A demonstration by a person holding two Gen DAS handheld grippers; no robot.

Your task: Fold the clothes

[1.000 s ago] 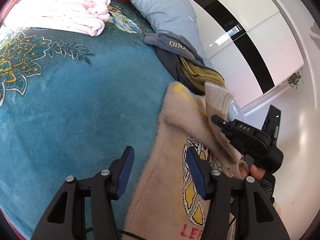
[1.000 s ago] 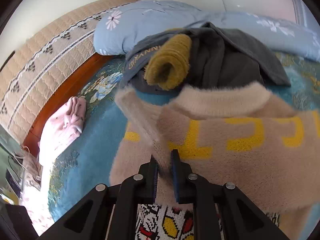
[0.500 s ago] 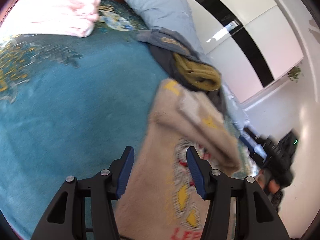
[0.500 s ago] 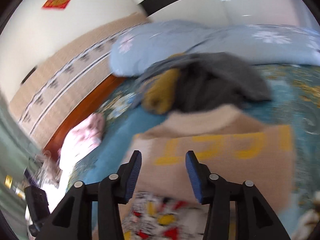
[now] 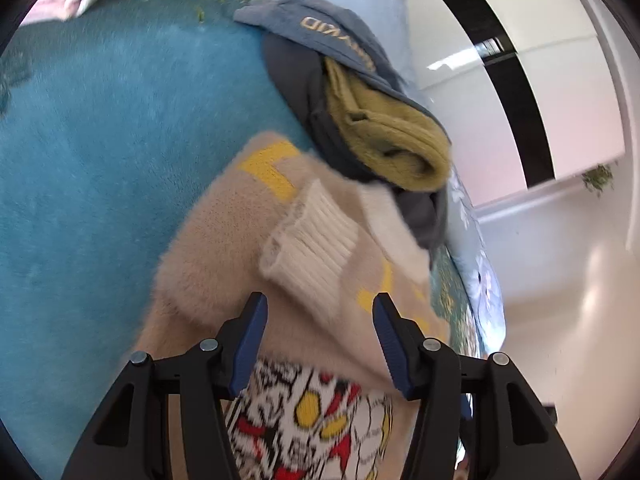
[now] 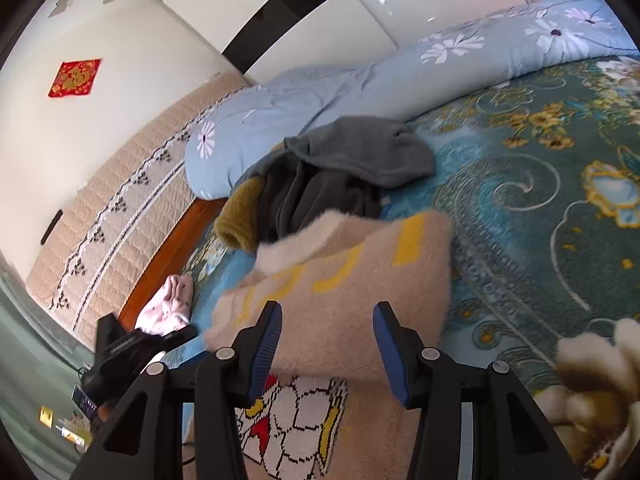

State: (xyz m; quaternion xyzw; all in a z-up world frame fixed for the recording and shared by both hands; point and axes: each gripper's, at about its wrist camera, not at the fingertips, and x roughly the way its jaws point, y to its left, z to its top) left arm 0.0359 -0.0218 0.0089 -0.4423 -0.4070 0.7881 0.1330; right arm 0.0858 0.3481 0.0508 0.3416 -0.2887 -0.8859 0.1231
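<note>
fingers (image 5: 250,344) of left gripper (image 5: 320,346) and right gripper (image 6: 328,350) both spread apart, empty, above beige sweater (image 6: 352,280), cream cuff (image 5: 312,240) folded across, on teal blanket (image 5: 100,140).

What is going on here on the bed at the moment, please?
A person is folding a beige sweater on a teal blanket, with a hand-held gripper in each hand. Both the left hand-held gripper and the right hand-held gripper are open and grip nothing. One sleeve, with its white ribbed cuff, lies folded across the sweater's body. A heap of unfolded grey and mustard clothes waits beyond it.
</note>
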